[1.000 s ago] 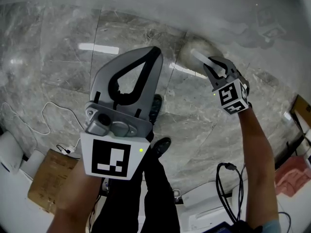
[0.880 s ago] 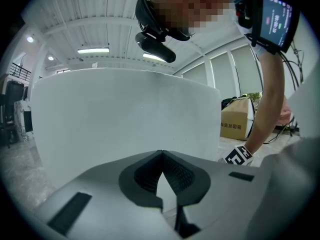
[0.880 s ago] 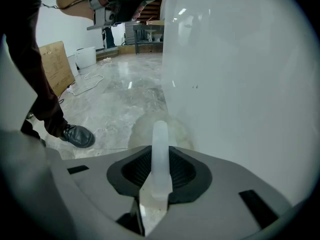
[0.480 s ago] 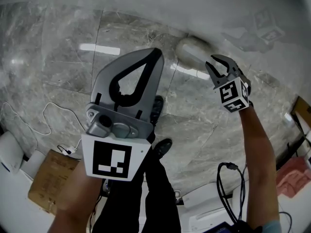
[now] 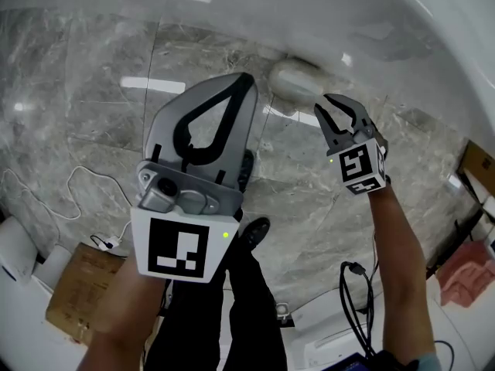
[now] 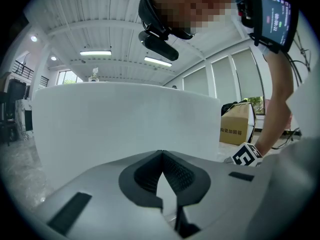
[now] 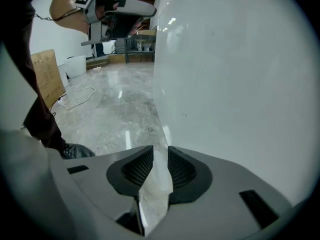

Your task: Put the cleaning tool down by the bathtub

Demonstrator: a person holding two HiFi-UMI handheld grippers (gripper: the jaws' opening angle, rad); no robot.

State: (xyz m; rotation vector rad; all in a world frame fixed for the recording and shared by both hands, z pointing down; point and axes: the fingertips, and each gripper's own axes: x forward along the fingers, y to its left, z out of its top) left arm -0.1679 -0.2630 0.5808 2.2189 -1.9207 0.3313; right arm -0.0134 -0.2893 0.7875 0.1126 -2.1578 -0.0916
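The cleaning tool (image 5: 292, 79), a pale rounded pad, lies on the marble floor against the foot of the white bathtub (image 5: 309, 6). My right gripper (image 5: 332, 108) hovers just short of it and to its right. Its jaws are apart and closing a little, with nothing between them. In the right gripper view only floor and the bathtub wall (image 7: 235, 74) show through the gap of the right gripper (image 7: 160, 151). My left gripper (image 5: 247, 79) is held up over the floor to the left, its tips touching and empty. The left gripper (image 6: 161, 153) faces the bathtub's side (image 6: 125, 119).
A cardboard box (image 5: 77, 284) and a white cable (image 5: 46, 188) lie on the floor at the lower left. The person's black shoes (image 5: 254, 230) stand below the grippers. A black cable (image 5: 356, 284) hangs by the right arm. Another box (image 6: 234, 129) sits beyond the tub.
The right gripper let go of the tool's white handle and drew back toward me. The tool now lies alone by the tub. The left gripper barely moved.
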